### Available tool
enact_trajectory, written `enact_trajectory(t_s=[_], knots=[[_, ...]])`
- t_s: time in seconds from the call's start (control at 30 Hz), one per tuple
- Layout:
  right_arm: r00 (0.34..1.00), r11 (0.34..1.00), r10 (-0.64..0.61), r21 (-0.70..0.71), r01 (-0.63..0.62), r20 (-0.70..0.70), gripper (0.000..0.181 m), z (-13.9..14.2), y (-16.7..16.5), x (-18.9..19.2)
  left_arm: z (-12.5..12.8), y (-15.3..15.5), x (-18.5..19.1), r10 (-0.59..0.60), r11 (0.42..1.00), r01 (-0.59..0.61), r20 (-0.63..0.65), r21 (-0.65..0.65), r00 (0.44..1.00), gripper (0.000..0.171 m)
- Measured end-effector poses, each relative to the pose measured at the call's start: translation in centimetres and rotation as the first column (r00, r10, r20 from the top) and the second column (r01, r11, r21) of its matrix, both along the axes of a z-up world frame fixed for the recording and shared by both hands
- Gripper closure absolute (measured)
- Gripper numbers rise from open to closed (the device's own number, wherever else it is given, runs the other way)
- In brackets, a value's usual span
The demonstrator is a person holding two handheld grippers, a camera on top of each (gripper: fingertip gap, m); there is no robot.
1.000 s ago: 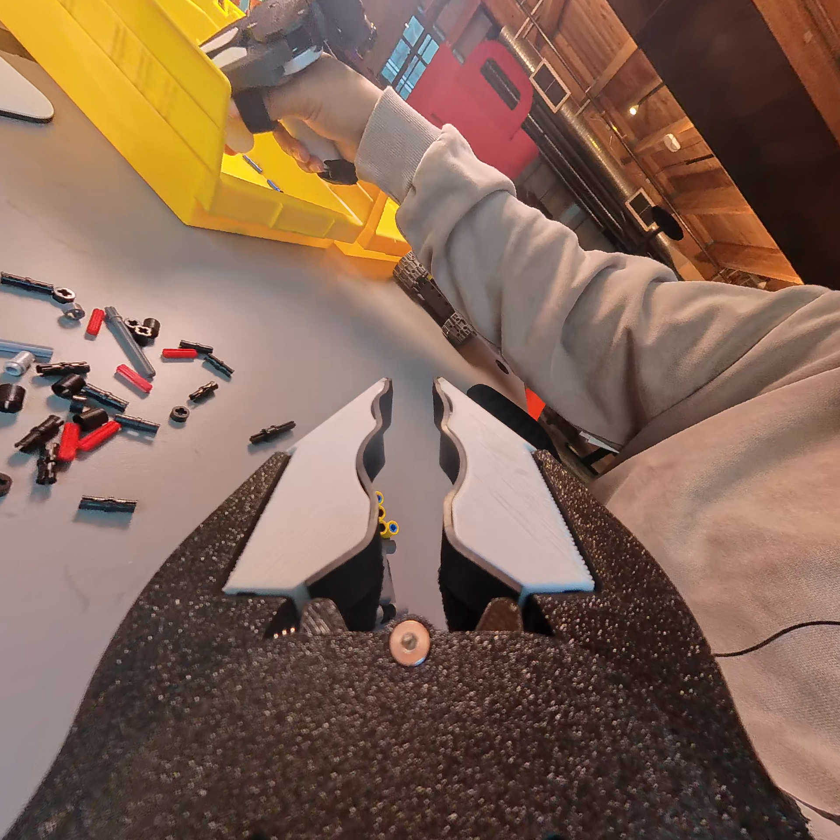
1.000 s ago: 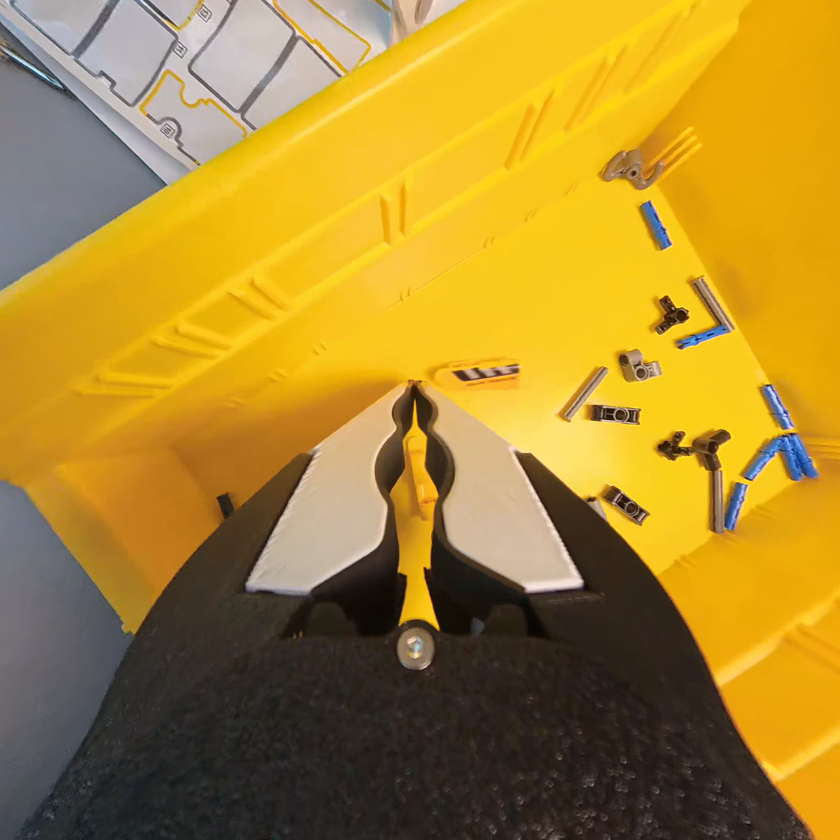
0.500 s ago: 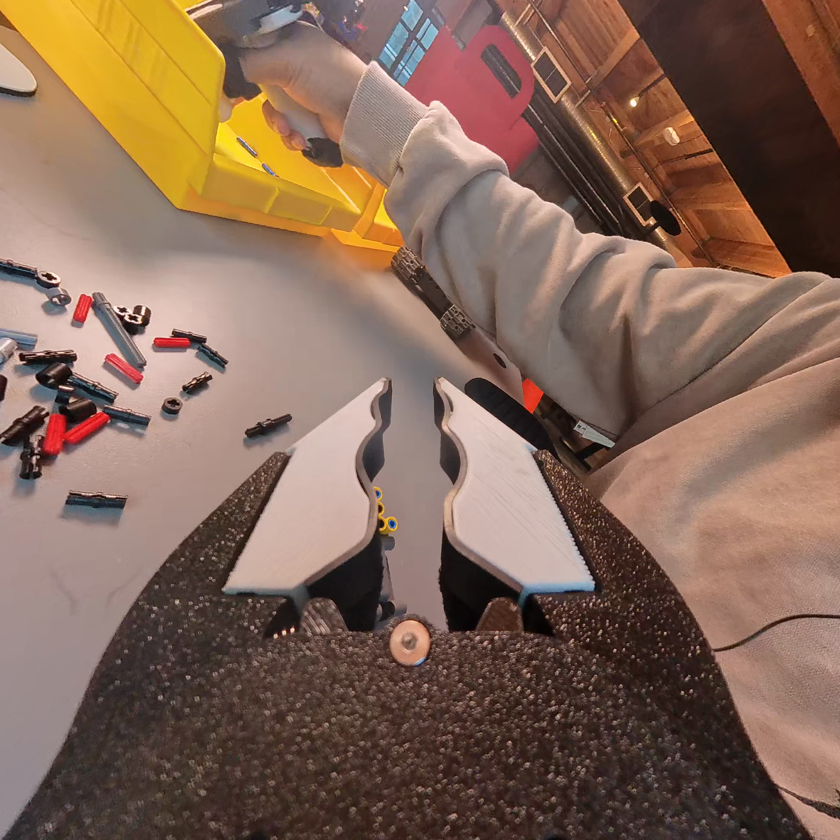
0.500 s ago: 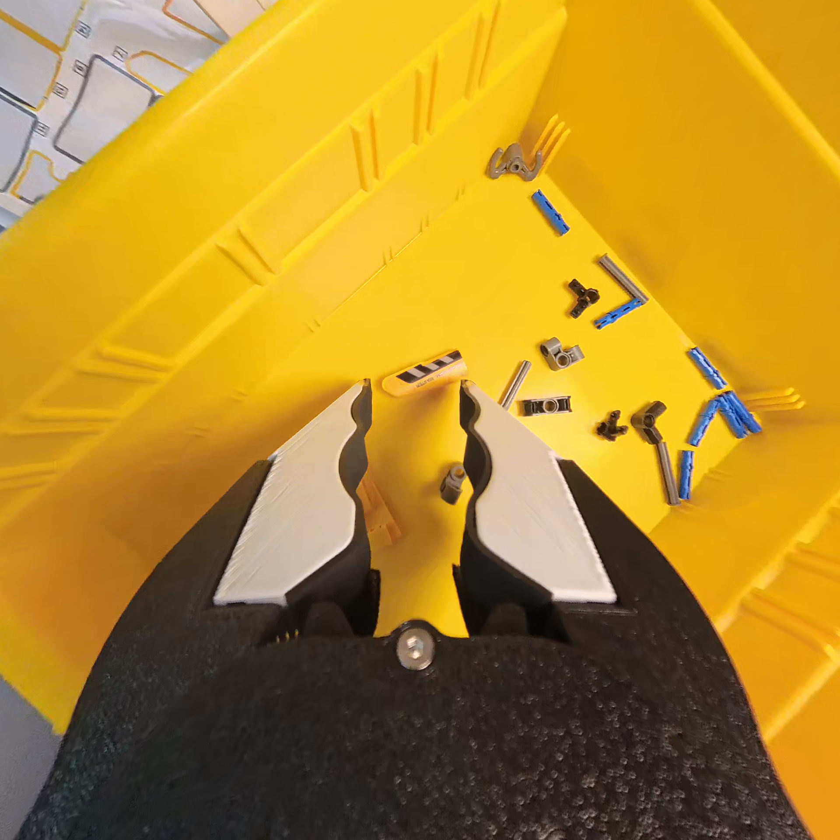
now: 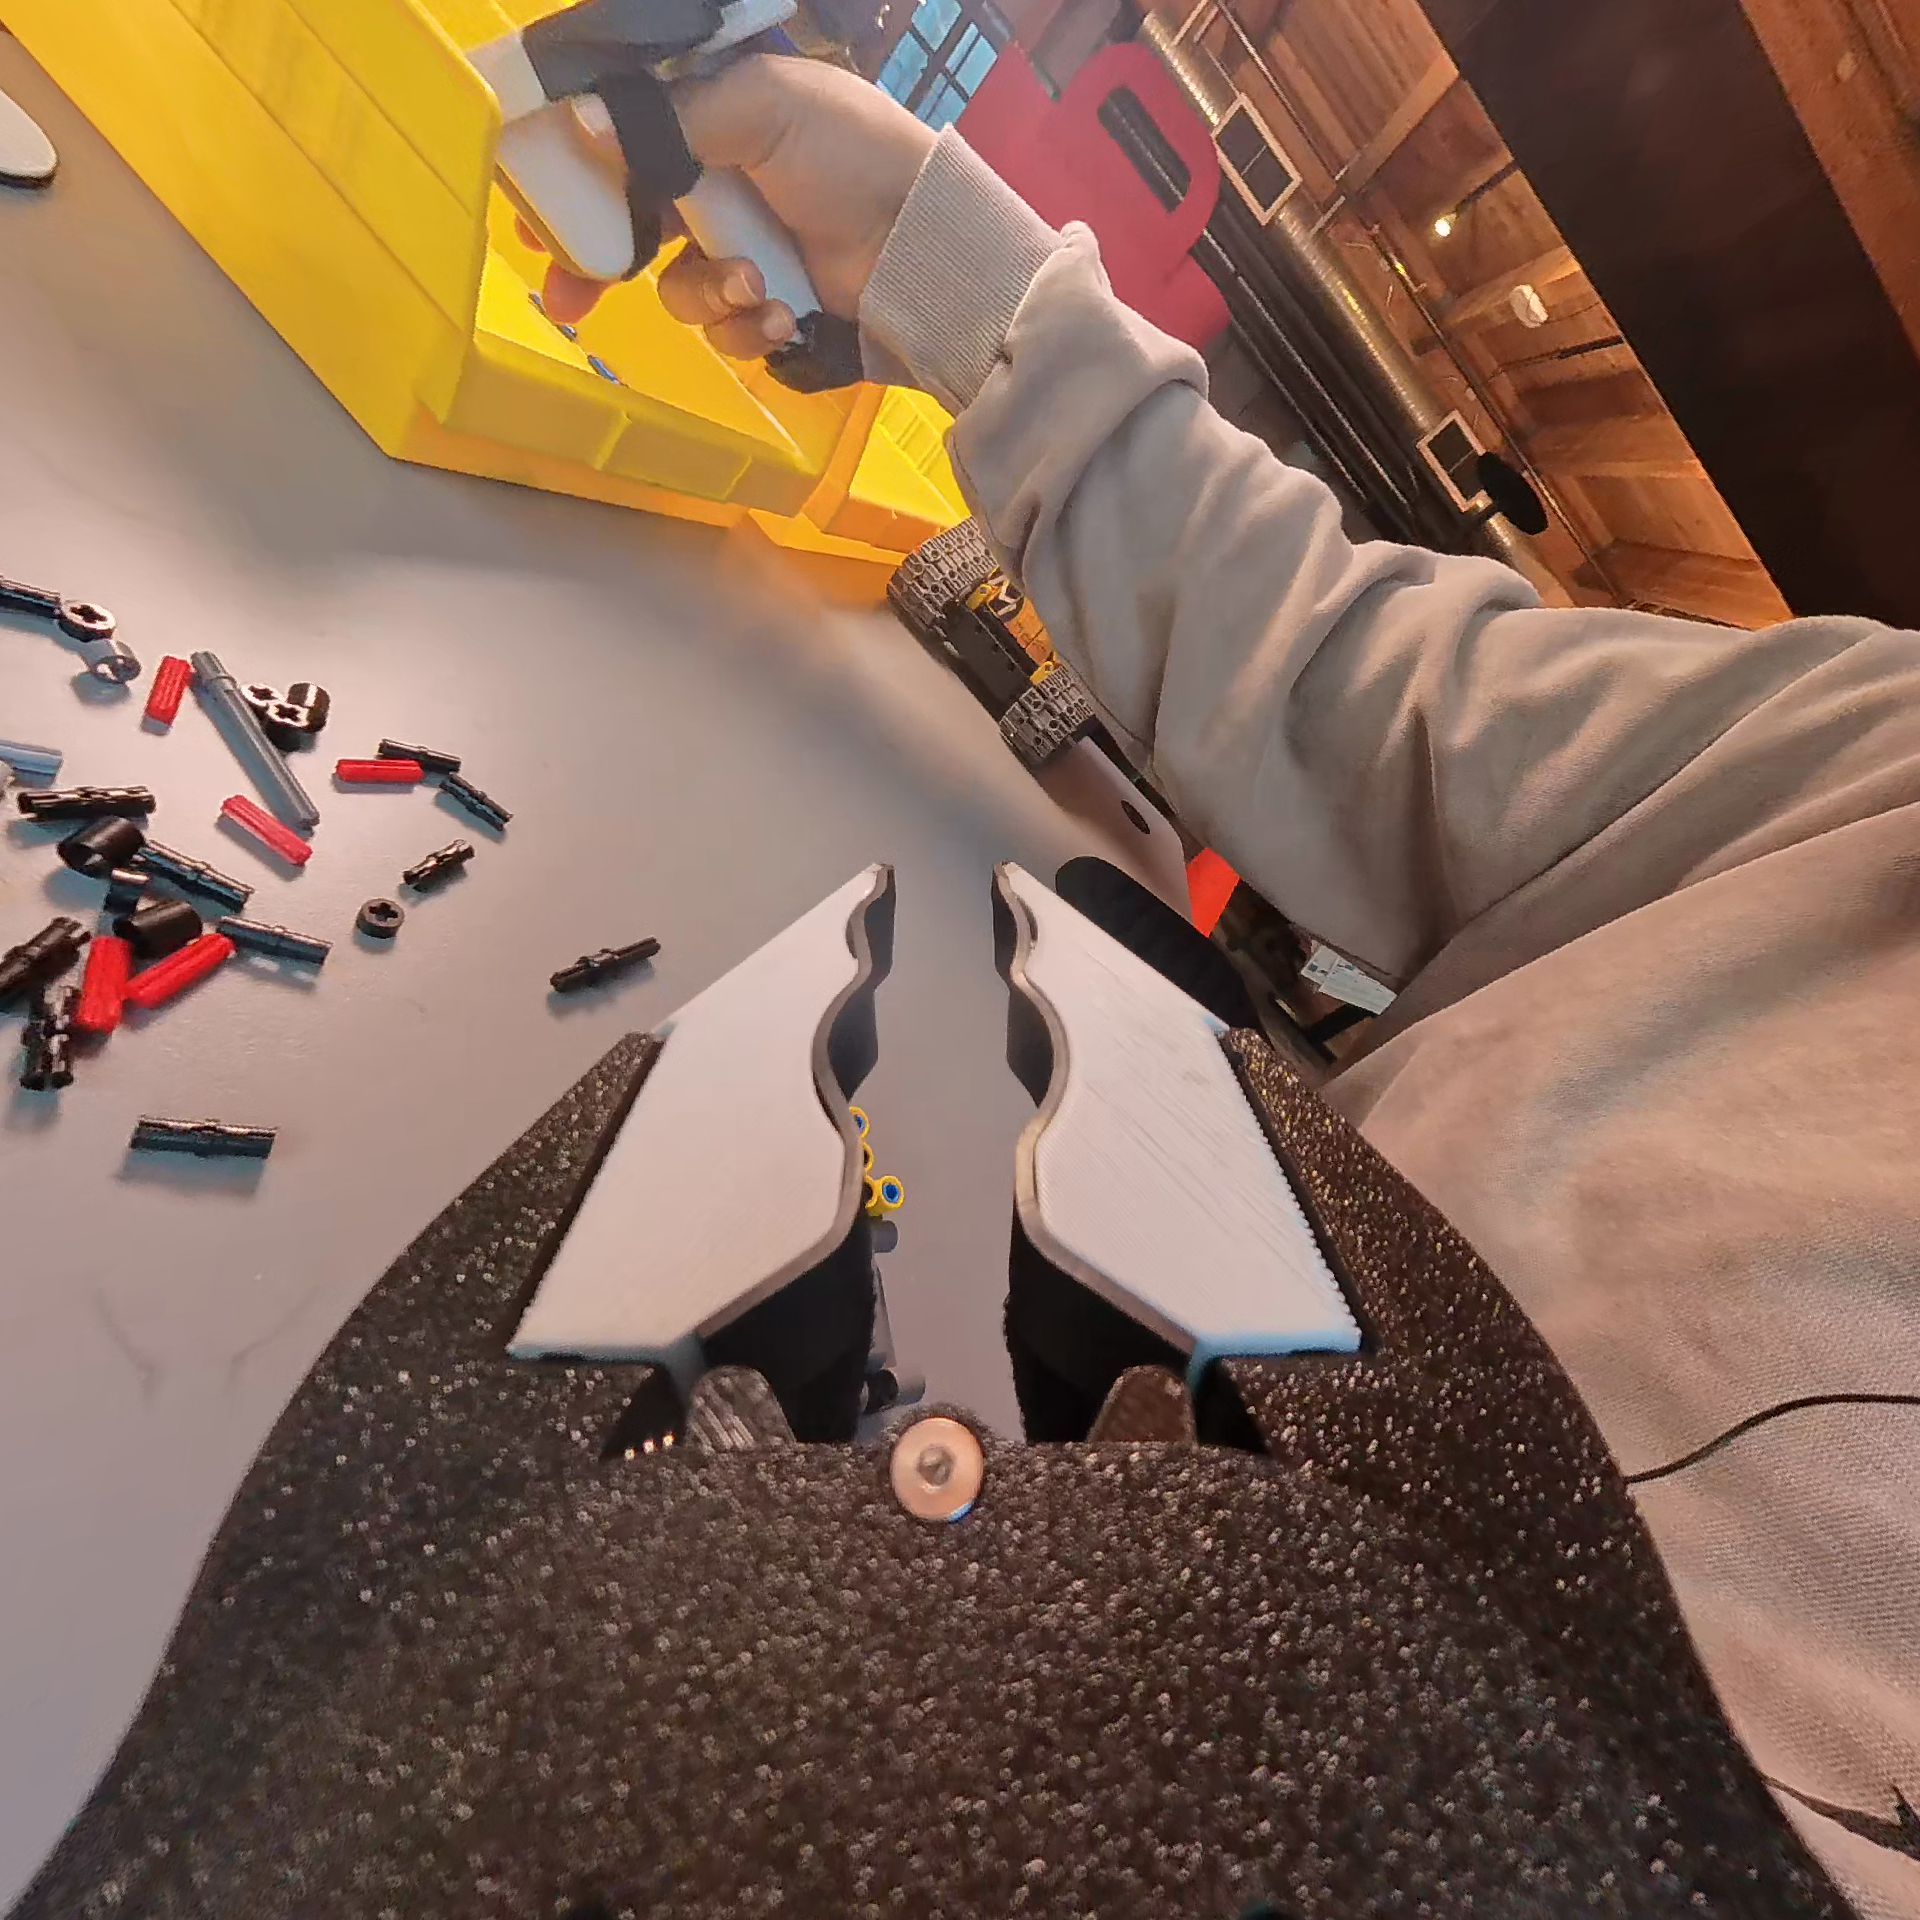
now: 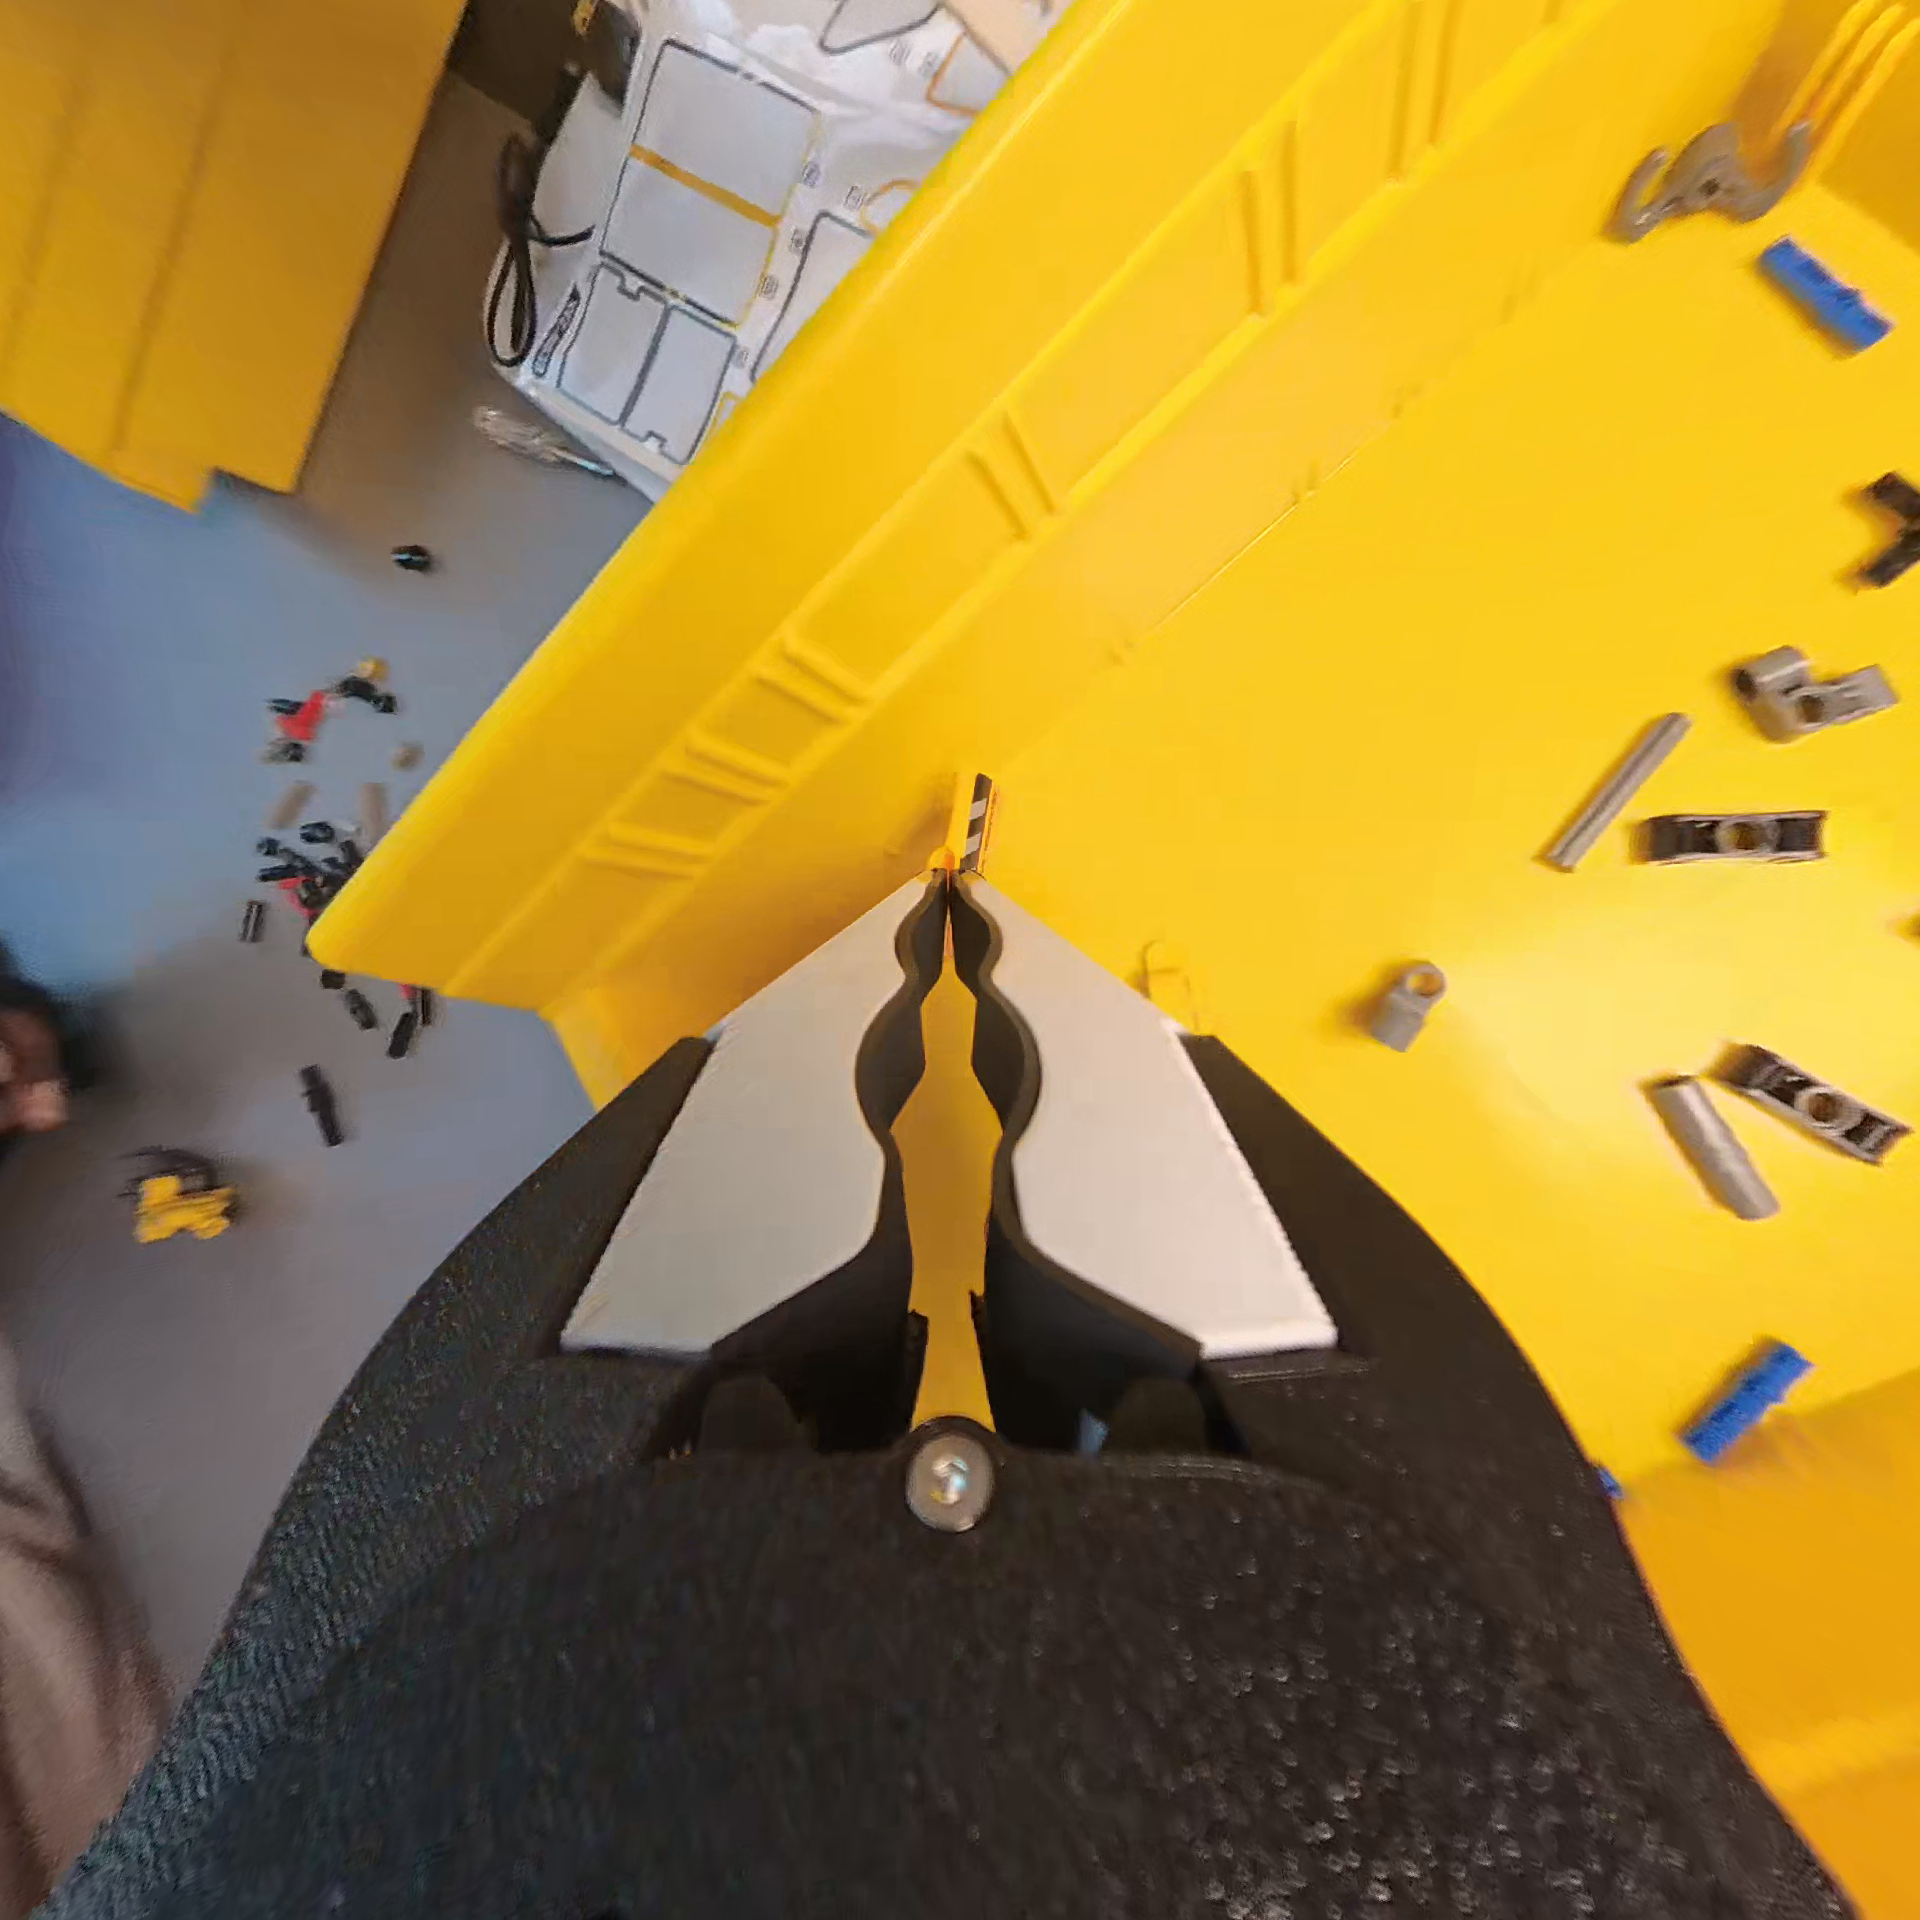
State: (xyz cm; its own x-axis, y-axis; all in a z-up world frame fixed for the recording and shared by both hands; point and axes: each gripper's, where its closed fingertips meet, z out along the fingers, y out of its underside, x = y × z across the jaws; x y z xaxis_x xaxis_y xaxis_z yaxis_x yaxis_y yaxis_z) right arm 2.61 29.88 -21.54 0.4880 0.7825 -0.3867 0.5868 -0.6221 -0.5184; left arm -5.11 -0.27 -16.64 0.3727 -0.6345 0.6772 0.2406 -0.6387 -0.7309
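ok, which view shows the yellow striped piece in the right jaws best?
Right wrist view: the yellow striped piece sticks out past the shut tips of the right gripper, over the yellow bin. Left wrist view shows only that gripper's handle in a hand; the piece is hidden.

Yellow bin wall (image 6: 935, 540) beside right claw (image 6: 948, 878).

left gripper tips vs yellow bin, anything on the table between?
Left wrist view: bare grey table between the left gripper and the yellow bin. The black and red pins lie off to the side.
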Motion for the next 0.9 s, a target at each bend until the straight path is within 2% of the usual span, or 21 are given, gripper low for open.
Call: enact_trajectory(t_s=[0.07,0.2,0.4,0.53,0.57,0.63,0.7,0.8,0.87,0.9], knots=[[0.999,0.999,0.016,-0.037,-0.015,0.031,0.181,-1.0,-0.7,0.4,-0.1,0.0,0.1,-0.003,1.000,0.003,-0.004,-0.004,1.000,0.153],[0.991,1.000,-0.027,0.011,0.026,0.135,0.181,-2.9,0.5,1.5,-0.2,0.0,0.1,-0.003,1.000,0.003,-0.001,-0.013,1.000,0.153],[0.973,0.987,-0.103,0.140,0.074,0.207,0.177,-2.7,3.2,2.7,-0.2,0.1,-0.1,0.001,1.000,-0.001,0.015,-0.022,1.000,0.153],[0.972,0.972,-0.131,0.219,0.086,0.196,0.179,-1.7,4.4,2.8,-0.3,0.0,0.1,-0.008,1.000,0.008,0.003,-0.020,1.000,0.152],[0.976,0.967,-0.086,0.252,0.033,0.200,0.174,-1.4,4.3,2.5,-0.3,-0.1,0.2,-0.011,1.000,0.011,0.002,-0.021,1.000,0.152],[0.975,0.948,0.082,0.286,-0.141,0.208,0.163,-1.2,2.7,1.2,-0.3,-0.1,0.2,-0.012,1.000,0.012,0.003,-0.022,1.000,0.152],[0.935,0.895,0.174,0.346,-0.281,0.310,0.156,-1.9,2.1,1.1,-0.3,0.0,0.1,-0.011,1.000,0.011,0.007,-0.025,1.000,0.152],[0.847,0.806,0.218,0.400,-0.436,0.484,0.157,-3.2,3.0,2.0,-0.3,0.0,0.1,-0.010,0.999,0.011,0.014,-0.031,1.000,0.152],[0.855,0.814,0.258,0.377,-0.443,0.449,0.175,-3.2,2.8,1.4,-0.3,0.0,0.0,-0.009,0.999,0.009,0.018,-0.032,1.000,0.152],[0.862,0.830,0.288,0.341,-0.442,0.417,0.179,-3.1,2.3,1.2,-0.3,0.1,-0.1,-0.007,0.999,0.008,0.022,-0.033,1.000,0.152]])
